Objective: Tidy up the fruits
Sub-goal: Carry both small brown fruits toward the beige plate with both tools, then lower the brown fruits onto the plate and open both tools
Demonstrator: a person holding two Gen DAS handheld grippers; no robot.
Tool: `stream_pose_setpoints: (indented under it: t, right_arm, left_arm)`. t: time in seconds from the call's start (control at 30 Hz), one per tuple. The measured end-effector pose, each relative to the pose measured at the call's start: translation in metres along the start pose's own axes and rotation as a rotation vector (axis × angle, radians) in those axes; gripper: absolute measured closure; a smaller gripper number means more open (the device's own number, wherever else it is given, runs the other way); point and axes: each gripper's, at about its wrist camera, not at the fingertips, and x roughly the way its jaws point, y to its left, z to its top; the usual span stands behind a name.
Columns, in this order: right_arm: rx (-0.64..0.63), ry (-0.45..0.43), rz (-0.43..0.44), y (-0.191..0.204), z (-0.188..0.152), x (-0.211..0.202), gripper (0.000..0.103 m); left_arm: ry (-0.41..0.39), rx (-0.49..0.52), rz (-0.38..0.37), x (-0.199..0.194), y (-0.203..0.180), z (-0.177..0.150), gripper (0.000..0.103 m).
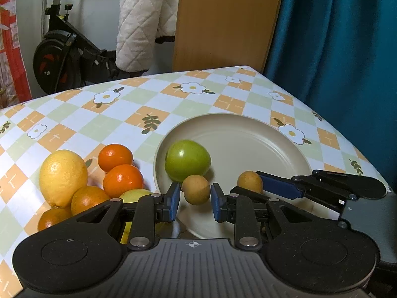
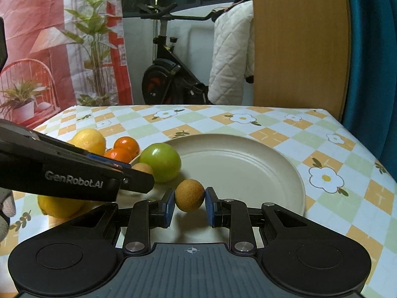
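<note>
Left wrist view
Left gripper [image 1: 195, 196]: jaws clamped on a small brown round fruit [image 1: 196, 189], above the near left rim of the cream plate [image 1: 260, 136].
Green fruit [image 1: 187, 160]: on the plate, left side, just behind the held fruit.
Loose pile: lemon [image 1: 63, 176] and oranges [image 1: 122, 180] on the surface [image 1: 148, 104], left of the plate.

Right wrist view
Right gripper [image 2: 189, 200]: jaws holding a second small brown fruit [image 2: 189, 195] over the plate's near edge.
Far background: exercise bike [image 2: 168, 79].
</note>
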Motion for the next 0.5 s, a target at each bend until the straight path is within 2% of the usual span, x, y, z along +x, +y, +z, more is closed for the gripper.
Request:
stream_pose_setpoints:
  t: [0.3, 0.5]
  right_arm:
    - [0.012, 0.006, -0.003, -0.0039, 0.0000, 0.0032, 0.079]
    - [0.011, 0.006, -0.006, -0.0037, -0.0006, 0.0029, 0.072]
  left_arm:
    - [0.015, 0.002, 0.026, 0.0039, 0.0009, 0.0016, 0.074]
    - [0.006, -0.010, 0.037, -0.0005, 0.0035, 0.0037, 0.072]
